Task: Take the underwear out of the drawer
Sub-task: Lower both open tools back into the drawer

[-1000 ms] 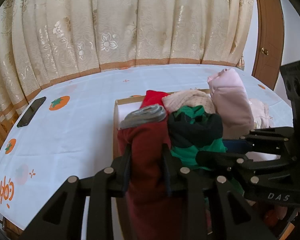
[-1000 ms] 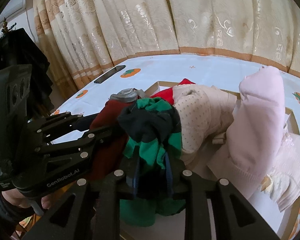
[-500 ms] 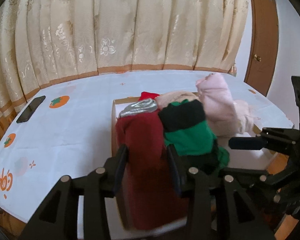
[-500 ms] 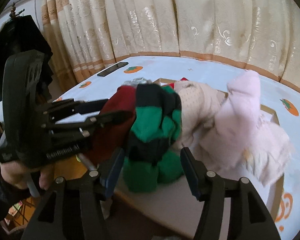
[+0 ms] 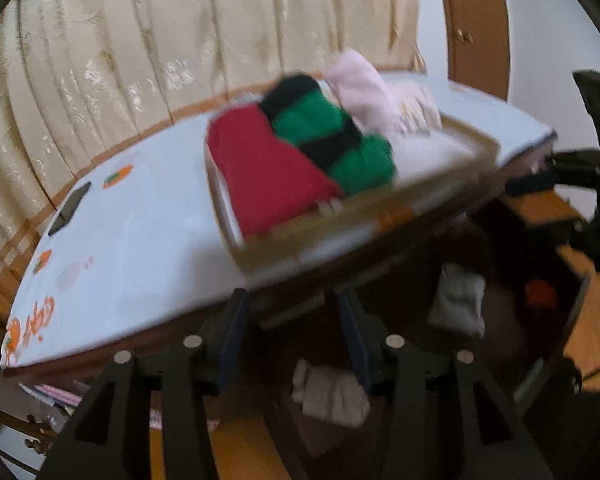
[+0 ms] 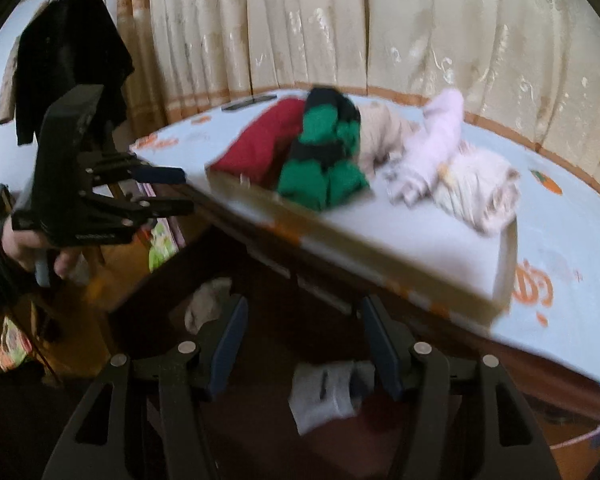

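Observation:
A red garment [image 5: 260, 172] [image 6: 260, 140] and a green-and-black striped one [image 5: 332, 136] [image 6: 324, 156] lie in a shallow tray [image 5: 420, 196] [image 6: 380, 248] on the table, beside beige [image 6: 380, 136], pink [image 5: 364, 88] [image 6: 440, 132] and cream [image 6: 480, 188] pieces. Below the table's edge an open dark drawer [image 6: 284, 344] holds pale folded underwear [image 5: 328, 392] [image 5: 456, 300] [image 6: 324, 392]. My left gripper [image 5: 291, 300] [image 6: 184, 193] hangs over the drawer, its jaws opening with nothing between them. Just above a pale piece, the right gripper [image 6: 303, 304] stands open and empty. Both views are blurred.
The table [image 5: 140, 260] wears a white cloth with orange prints, and a dark phone [image 5: 70, 208] [image 6: 248, 102] lies at its far left. Curtains close the back. A dark coat [image 6: 68, 60] hangs at the left. A hand [image 6: 28, 248] grips the left gripper's handle.
Both grippers have let go of the red and the striped garments, which now lie in the tray. Both have pulled back and down past the table's edge, over the drawer.

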`<state>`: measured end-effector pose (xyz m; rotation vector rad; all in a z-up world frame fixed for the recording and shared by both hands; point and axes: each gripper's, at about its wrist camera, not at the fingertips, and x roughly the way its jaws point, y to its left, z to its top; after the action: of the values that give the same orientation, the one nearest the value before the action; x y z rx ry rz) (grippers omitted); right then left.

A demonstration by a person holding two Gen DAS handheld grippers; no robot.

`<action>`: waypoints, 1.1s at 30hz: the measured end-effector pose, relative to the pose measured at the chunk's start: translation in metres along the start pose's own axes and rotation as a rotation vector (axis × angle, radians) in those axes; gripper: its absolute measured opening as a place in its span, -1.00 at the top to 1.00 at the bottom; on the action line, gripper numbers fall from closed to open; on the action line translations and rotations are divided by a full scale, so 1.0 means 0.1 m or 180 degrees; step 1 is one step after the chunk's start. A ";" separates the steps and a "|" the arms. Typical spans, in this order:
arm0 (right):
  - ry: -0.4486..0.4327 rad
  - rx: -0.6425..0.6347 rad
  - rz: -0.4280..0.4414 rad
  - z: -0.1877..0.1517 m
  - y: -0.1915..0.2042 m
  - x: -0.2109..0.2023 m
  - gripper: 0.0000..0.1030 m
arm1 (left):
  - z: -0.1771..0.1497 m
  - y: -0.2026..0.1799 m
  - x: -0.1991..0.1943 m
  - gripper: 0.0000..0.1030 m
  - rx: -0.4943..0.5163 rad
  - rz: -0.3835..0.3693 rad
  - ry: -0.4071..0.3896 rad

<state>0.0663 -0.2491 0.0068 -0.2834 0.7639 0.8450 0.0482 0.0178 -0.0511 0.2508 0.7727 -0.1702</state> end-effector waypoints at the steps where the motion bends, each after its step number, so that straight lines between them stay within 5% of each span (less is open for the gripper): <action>1: 0.0039 0.0019 -0.0011 -0.06 -0.02 0.01 -0.19 | -0.06 -0.04 -0.01 0.09 0.0013 -0.0022 0.0023; 13: 0.0370 0.0022 -0.0188 -0.58 -0.10 0.34 -0.19 | -0.48 -0.43 0.34 0.09 0.0228 -0.0156 0.0603; 33: 0.0991 -0.0433 -0.0141 -0.67 -0.01 0.89 -0.19 | -0.59 -0.57 0.84 0.09 0.0473 -0.0289 0.1304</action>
<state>0.0713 -0.2340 -0.1034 -0.5603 0.9872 0.8220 0.0535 -0.0249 -0.1603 0.3987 1.1813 -0.2673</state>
